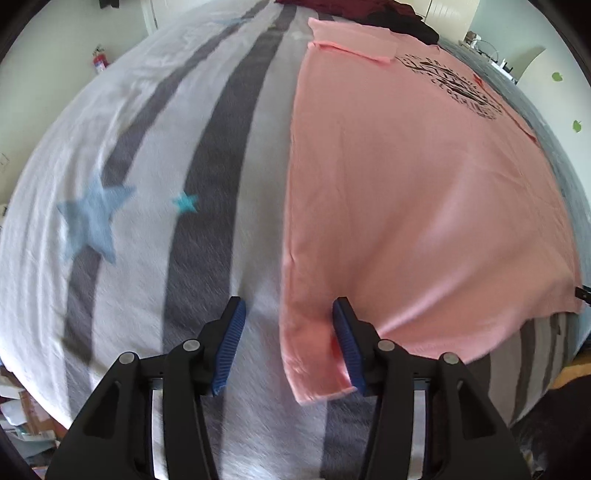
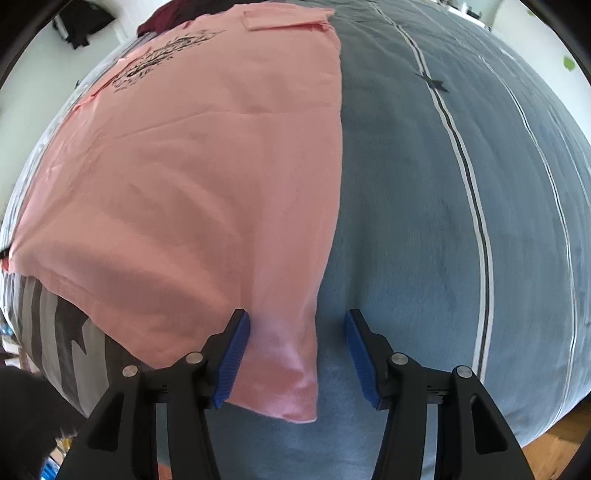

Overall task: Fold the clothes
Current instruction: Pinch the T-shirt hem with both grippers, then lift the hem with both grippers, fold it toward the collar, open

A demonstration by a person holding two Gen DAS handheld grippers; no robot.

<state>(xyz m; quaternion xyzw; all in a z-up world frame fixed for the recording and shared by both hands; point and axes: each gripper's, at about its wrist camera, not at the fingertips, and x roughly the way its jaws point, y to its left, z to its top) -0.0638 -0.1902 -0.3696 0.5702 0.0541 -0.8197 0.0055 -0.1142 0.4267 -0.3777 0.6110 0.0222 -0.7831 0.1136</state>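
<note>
Left claw (image 1: 288, 306): jaws apart, pointing steeply down at the bed; a bottom corner of the pink T-shirt (image 1: 406, 192) lies between the blue pads, against the right-hand pad (image 1: 345, 343), while the left-hand pad (image 1: 231, 347) is clear of the cloth, so nothing is pinched.
Right claw (image 2: 297, 319): jaws apart too; the shirt's other bottom corner (image 2: 288, 369) lies between the pads beside the left-hand one (image 2: 232, 354), with a gap to the right-hand one (image 2: 360, 358).
Pink T-shirt: spread flat ahead of both claws, black print (image 1: 458, 85) at the far end, sleeves (image 2: 288, 16) folded onto the body.
Bed cover (image 1: 155, 147): left of the left claw, white with grey stripes and blue stars (image 1: 92, 221); right of the right claw, grey-blue (image 2: 406, 221) with thin stripes.
Dark clothes (image 1: 351, 7): heaped beyond the shirt's far end.
Fire extinguisher (image 1: 99, 61): far left, against the wall.
</note>
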